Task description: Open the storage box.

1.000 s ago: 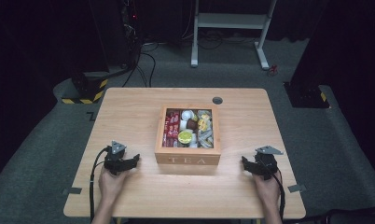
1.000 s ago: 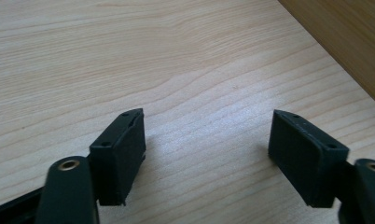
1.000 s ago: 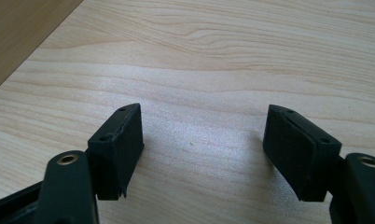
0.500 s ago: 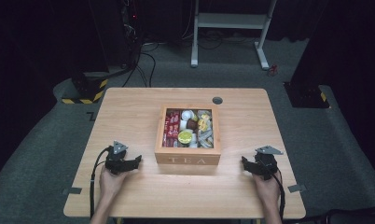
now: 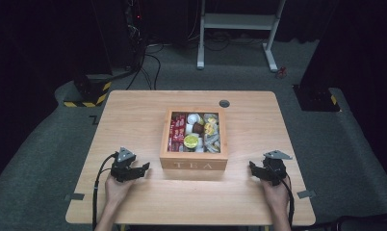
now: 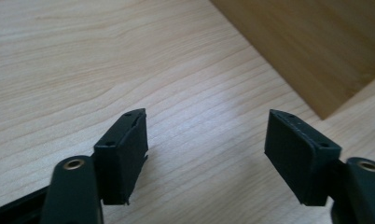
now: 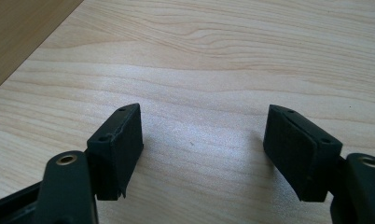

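Left claw spread, empty, beside wooden tea box; right claw spread, empty, over table

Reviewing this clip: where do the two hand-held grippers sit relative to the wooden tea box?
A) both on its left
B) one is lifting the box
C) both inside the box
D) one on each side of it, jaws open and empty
D: the left hand-held gripper and right hand-held gripper flank the tea box, jaws apart over bare table.
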{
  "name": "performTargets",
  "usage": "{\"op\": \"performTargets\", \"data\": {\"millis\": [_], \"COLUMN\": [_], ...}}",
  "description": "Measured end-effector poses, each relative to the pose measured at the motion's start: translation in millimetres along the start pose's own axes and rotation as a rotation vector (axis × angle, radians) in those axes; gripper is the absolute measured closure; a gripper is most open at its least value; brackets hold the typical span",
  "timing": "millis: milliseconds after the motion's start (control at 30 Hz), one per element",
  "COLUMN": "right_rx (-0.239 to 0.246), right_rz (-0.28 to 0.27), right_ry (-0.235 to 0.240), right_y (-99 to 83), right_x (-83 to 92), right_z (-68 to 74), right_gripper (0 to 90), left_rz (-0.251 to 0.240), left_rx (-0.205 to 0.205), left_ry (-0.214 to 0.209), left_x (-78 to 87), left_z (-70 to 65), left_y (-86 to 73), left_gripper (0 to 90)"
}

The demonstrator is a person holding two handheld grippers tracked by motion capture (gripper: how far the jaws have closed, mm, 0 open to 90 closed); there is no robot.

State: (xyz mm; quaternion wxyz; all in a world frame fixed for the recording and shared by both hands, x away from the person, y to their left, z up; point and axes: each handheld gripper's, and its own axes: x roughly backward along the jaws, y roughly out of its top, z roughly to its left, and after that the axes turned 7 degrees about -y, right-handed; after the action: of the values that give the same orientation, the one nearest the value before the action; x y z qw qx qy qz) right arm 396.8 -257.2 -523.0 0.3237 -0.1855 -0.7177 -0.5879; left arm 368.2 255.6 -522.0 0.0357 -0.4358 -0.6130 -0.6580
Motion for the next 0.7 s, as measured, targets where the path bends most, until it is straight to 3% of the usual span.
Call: {"op": "performTargets", "data": {"millis": [200,367,533,700], "right_rx": [0.002,0.002,0.002,0.0], "right_rz": [-0.001,-0.001,-0.001,0.0], "right_ry": [0.0,0.0,0.0,0.0], "right_y": [-0.1,0.0,0.0,0.1], "right_x": [-0.1,-0.1,-0.1,0.0], "right_z": [-0.1,-0.1,-0.1,0.0], "right_gripper": [28.4,28.3,28.3,28.3], "left_rz": [-0.049,-0.051,-0.058,-0.058], "left_rx": [0.015,0.008,0.046,0.032], "left_ry": [-0.067,-0.089,-0.144,-0.163], "left_x": [4.6,4.4,5.1,7.3], "left_z": [-4.2,-7.9,-8.7,-13.4], "left_y": [-3.8,-4.5,-3.6,-2.4], "left_gripper": [35.6,35.7,39.5,41.1]}}
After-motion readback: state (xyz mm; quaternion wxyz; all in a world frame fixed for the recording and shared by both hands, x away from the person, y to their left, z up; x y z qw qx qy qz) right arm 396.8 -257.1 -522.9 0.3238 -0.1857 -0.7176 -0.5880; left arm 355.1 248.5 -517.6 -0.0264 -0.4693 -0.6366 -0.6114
